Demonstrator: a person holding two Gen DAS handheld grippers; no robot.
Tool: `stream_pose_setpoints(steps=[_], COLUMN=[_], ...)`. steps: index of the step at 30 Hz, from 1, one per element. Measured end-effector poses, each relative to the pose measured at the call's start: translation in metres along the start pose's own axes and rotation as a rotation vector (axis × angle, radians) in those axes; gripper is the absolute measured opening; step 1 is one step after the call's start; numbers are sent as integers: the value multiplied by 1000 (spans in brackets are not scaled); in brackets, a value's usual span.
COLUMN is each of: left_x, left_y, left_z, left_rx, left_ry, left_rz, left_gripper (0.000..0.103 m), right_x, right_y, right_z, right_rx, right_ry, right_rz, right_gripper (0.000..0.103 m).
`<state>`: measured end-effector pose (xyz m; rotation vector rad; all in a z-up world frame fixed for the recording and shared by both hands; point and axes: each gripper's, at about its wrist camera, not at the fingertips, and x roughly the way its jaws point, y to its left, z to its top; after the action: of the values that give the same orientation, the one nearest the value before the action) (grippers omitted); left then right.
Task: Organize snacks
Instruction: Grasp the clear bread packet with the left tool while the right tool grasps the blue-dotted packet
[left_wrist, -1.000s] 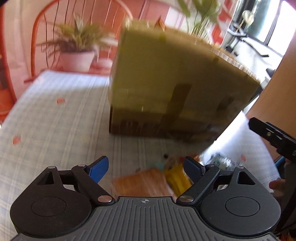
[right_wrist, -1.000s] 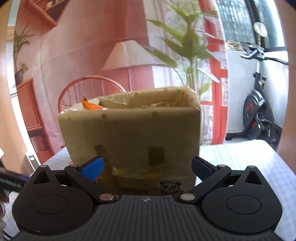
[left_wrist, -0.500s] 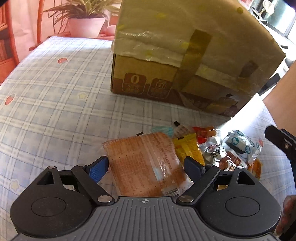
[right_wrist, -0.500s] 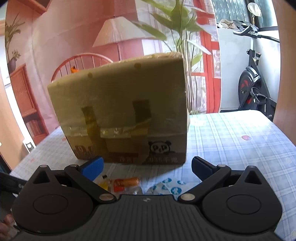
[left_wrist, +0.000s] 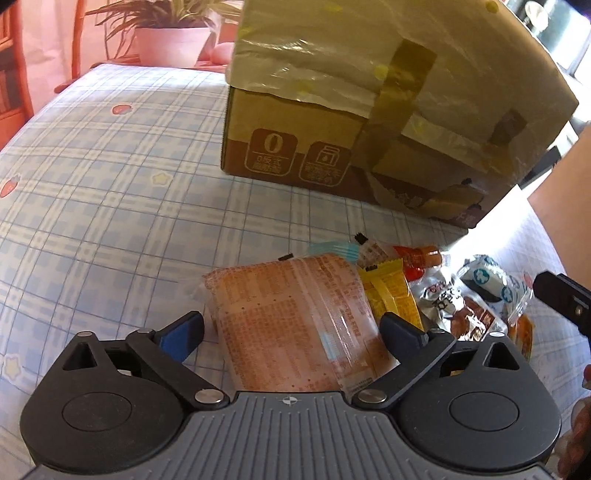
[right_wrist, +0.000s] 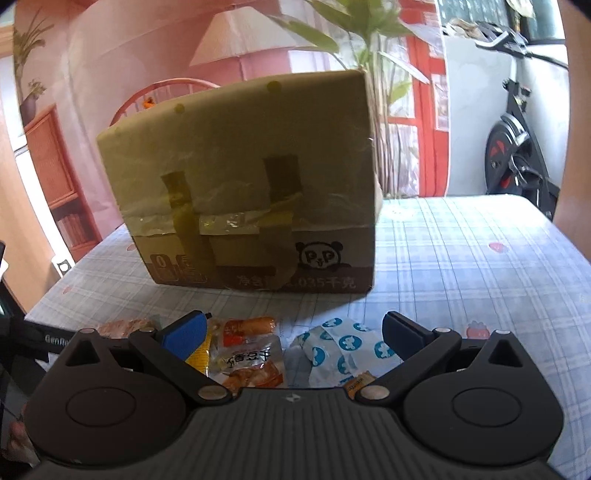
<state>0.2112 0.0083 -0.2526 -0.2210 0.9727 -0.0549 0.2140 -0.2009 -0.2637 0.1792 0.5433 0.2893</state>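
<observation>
Orange snack packet (left_wrist: 295, 325) between spread jaws of left gripper (left_wrist: 291, 332)
Packet flat on table (left_wrist: 110, 192), long axis along jaws, before lined cardboard box (left_wrist: 369, 110); jaws just widened, pads clear; right gripper (right_wrist: 291, 332) open over neighbouring pouches

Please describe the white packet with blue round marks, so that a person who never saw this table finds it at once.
Find the taped cardboard box on the checked tablecloth; a snack pile lies before it. The white packet is at its right end, the only one with blue dots.

Matt cardboard box (left_wrist: 295, 147) under glossy plastic film, shiny snack wrappers (left_wrist: 295, 314), checked cloth (left_wrist: 92, 184)
</observation>
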Motion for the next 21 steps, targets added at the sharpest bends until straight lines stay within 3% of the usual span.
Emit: stream_pose_setpoints(steps=[8, 12, 15, 16, 21], left_x=[2, 1, -4, -6, -13], left_y=[-1, 2, 8, 10, 19], left_z=[-1, 1, 2, 2, 0], left_rx=[18, 29, 21, 17, 5], left_ry=[-1, 9, 9, 3, -18], left_rz=[6, -9, -21, -32, -44], left_gripper=[103, 102, 95, 89, 85], right_x=[2, 7, 15, 19, 39], right_y=[-16, -22, -28, -30, -32], right_z=[-3, 0, 3, 4, 7], right_rx=[34, -21, -57, -71, -155], right_ry=[32, 44, 74, 90, 157], right_rz=[-51, -74, -60, -47, -17], right_gripper=[99, 94, 90, 88, 82])
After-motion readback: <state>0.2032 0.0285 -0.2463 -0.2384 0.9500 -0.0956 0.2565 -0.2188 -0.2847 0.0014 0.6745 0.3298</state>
